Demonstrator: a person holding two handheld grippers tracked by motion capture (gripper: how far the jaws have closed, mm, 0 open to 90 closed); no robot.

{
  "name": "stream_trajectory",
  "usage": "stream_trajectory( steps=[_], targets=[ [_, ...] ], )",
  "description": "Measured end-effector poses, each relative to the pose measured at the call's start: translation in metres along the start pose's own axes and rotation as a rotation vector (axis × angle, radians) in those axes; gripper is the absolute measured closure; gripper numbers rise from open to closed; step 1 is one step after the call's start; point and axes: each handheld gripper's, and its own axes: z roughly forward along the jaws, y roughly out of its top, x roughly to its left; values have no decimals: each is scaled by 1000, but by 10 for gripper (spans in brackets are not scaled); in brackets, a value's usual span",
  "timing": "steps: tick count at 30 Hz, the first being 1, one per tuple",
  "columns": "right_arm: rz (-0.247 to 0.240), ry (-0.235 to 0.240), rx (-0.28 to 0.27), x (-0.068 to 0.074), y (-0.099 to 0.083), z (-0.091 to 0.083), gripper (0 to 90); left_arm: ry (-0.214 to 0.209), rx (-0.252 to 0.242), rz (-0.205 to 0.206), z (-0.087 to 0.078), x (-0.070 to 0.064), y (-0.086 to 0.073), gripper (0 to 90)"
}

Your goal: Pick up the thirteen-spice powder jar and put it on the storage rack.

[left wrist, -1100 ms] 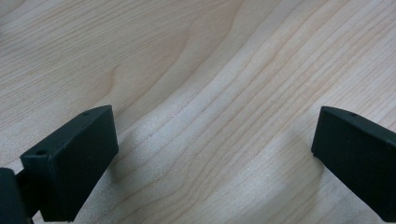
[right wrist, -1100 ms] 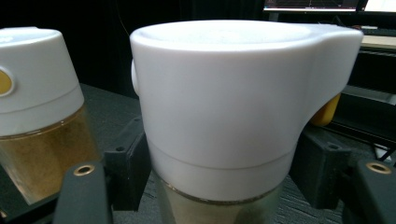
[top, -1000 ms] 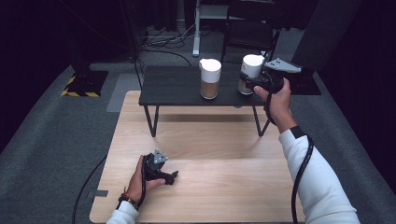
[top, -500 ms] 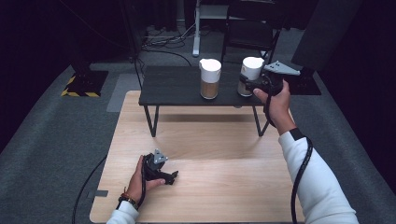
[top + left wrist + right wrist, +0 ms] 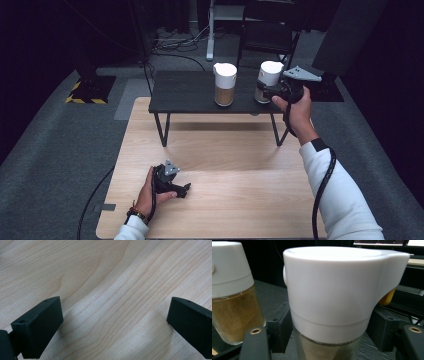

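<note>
Right tongs [image 5: 267, 92]: were held up at the right end of the small black worktop [image 5: 190, 90]. Their jaws were set on both sides of the right jar [image 5: 269, 81], low on its glass part, under the white lid. Whether the jaws were pressed on the glass or only just beside it could not be told.

Right jar: was seen standing upright on the black worktop, near its right end. In the right gripper view its big white lid [image 5: 337, 287] was seen very close, with a spout part sticking out to one side.

Left jar [image 5: 224, 84]: was stood upright on the same black worktop, near the right jar but apart from it. A white lid was on top and brown powder was seen inside the glass.

Left tongs [image 5: 172, 187]: were rested on the wide wooden worktop [image 5: 240, 165], near its front left corner, with a hand wrapped around them. Their jaws were spread wide, and nothing but bare wood was seen between them.
</note>
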Motion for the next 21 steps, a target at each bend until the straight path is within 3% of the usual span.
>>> stream_trajectory(
  steps=[7, 13, 17, 21],
  targets=[
    [3, 13, 41, -6, 6, -1, 165, 0, -1, 1, 0, 0, 0, 4],
    [-26, 2, 69, -5, 15, -4, 30, 0, 0, 0, 0, 0, 0, 4],
    [-58, -8, 94, -2, 23, -7, 19, 0, -1, 0, 0, 0, 0, 4],
    [-54, -18, 91, -2, 30, -14, 16, 0, 1, 0, 0, 0, 0, 4]
  ],
)
